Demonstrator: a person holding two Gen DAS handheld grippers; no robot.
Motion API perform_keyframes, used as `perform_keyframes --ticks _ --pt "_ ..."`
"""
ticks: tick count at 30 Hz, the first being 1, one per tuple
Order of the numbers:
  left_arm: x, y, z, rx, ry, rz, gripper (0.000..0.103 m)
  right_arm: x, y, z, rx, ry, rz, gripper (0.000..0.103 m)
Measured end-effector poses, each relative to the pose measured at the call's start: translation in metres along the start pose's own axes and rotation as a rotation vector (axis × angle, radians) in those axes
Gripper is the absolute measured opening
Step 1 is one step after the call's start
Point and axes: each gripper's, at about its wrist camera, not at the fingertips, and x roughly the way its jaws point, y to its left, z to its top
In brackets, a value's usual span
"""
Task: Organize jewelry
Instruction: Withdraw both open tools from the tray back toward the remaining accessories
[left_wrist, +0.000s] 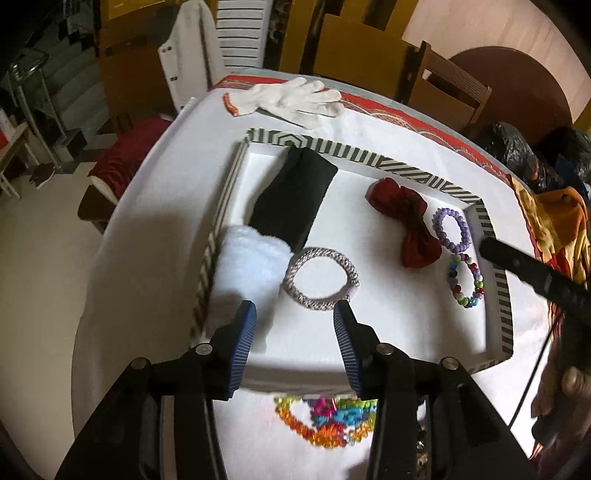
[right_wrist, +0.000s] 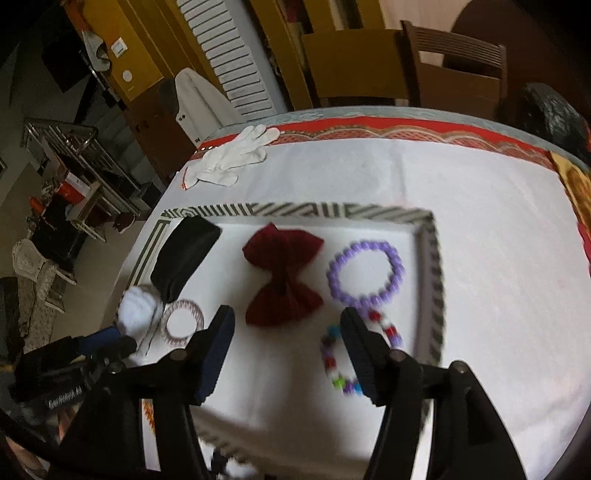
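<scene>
While both grippers gape empty | we'd pinch the light, stiff silver bangle (left_wrist: 320, 278) at its near rim | left gripper (left_wrist: 295, 314) nearest | right gripper (right_wrist: 288, 321) over tray (left_wrist: 369, 157)

— Your left gripper (left_wrist: 294, 317): what's on it?

— Black plastic frame, round silver screw heads at the pivots, blue ribbed pads (left_wrist: 243, 345) on your fingers.

— And your right gripper (right_wrist: 287, 325)?

— Same black build, screws at the joints, dark ribbed pads. White lettering on your left unit's body, too blurred to read.
</scene>
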Motion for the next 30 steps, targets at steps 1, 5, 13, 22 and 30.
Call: perform_keyframes --ticks 1,5,13,22,30 --pt "-0.003 0.000 -0.003 -0.005 0.000 0.007 0.048 -0.006 -0.001 -0.005 0.007 -0.004 0.002 0.063" --pt "-0.014 -0.002 -0.015 -0.018 -0.002 0.011 0.048 -0.023 -0.004 -0.027 0.014 -0.011 -0.007 0.064" --pt "-0.036 -0.017 -0.045 -0.015 -0.024 0.036 0.048 -0.055 -0.006 -0.067 0.029 -0.027 -0.002 0.065" --pt "-0.063 -0.035 -0.080 0.019 -0.049 0.055 0.048 -0.092 -0.002 -0.114 0.019 -0.030 -0.010 0.070" --pt "-0.082 -0.049 -0.108 0.054 -0.066 0.060 0.048 -0.111 0.006 -0.147 -0.001 -0.018 -0.010 0.071"
